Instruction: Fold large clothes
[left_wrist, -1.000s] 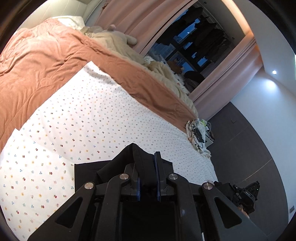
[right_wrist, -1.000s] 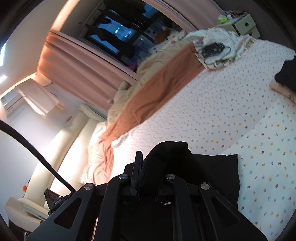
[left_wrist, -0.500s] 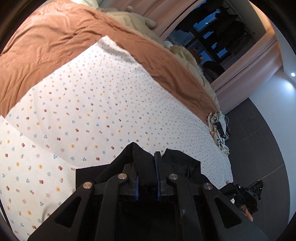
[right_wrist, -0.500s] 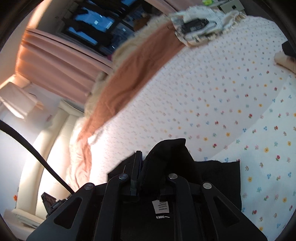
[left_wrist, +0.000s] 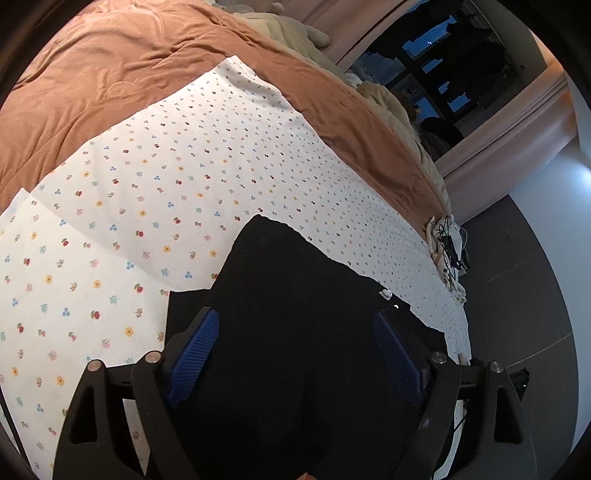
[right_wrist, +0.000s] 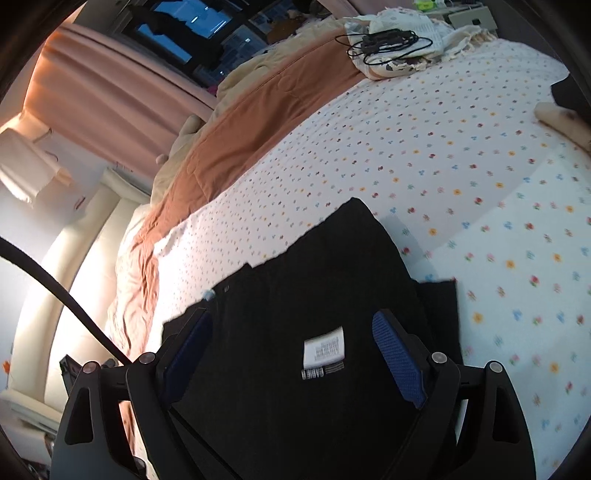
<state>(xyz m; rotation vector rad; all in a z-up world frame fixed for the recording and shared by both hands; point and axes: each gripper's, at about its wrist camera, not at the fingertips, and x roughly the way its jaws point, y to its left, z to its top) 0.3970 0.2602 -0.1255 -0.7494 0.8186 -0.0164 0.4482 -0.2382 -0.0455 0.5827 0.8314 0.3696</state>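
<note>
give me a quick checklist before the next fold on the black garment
1. left gripper released, fingers just spread apart: ok
2. right gripper released, fingers just spread: ok
3. black garment lying on the floral sheet, not pinched: ok
4. white care label facing up: ok
5. folded edges lined up: cannot tell, grippers hide the near part
6. cables on the cloth bundle clear of the garment: ok

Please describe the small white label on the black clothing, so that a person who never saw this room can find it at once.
Start from the bed with the white flower-dotted sheet. On its near part lies the flat black fabric garment. The small white rectangular care label sits on that cloth, between the open right tongs; it is the only white patch on the black, with a dark printed strip under it.
</note>
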